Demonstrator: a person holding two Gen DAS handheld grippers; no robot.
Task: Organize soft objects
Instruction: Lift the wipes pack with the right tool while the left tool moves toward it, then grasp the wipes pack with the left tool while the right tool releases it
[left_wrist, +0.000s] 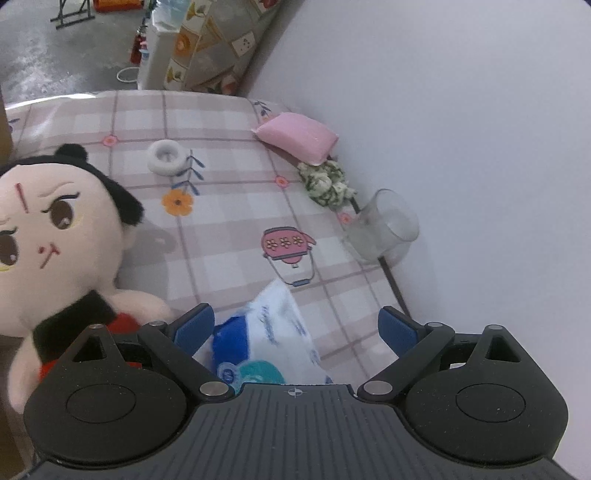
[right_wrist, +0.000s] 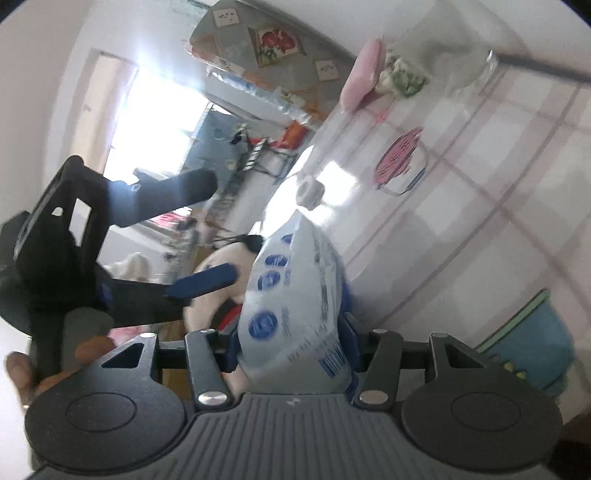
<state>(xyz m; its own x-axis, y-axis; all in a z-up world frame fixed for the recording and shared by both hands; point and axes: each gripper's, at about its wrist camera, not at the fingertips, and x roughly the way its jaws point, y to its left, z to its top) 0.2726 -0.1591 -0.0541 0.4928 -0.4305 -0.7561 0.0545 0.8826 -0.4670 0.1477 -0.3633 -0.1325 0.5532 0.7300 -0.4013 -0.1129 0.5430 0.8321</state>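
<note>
A: So, what does the right gripper (right_wrist: 291, 332) have?

B: Its jaws are clamped on a white and blue tissue pack (right_wrist: 295, 306), which sticks out forward between the blue pads (right_wrist: 349, 332) and is tilted with the whole view.

A: And the left gripper (left_wrist: 295, 325)?

B: Its jaws stand wide apart. The same tissue pack (left_wrist: 273, 328) sits between them, nearer the left pad (left_wrist: 194, 328), but neither pad touches it as far as I can see.

A: Can the right camera see the left gripper?

B: Yes, up and to the left of the right jaws, dark, with one blue pad (right_wrist: 207, 280) just beside the pack. A hand (right_wrist: 44, 369) shows at the left edge under it.

A: What else is near?

B: To the left of the left jaws, close in, a plush doll (left_wrist: 62, 236) with black hair and a red top. Ahead of them on the checked cloth surface (left_wrist: 229, 229) lie a white ring (left_wrist: 166, 157), a pink pillow (left_wrist: 295, 136), a green and white scrunchie (left_wrist: 325, 184) just this side of the pillow, and a clear cup (left_wrist: 384, 225) on its side against the wall (left_wrist: 461, 147).

A: Anything right of the right jaws?

B: A blue tub with a green rim (right_wrist: 535, 339), low on the right.
</note>
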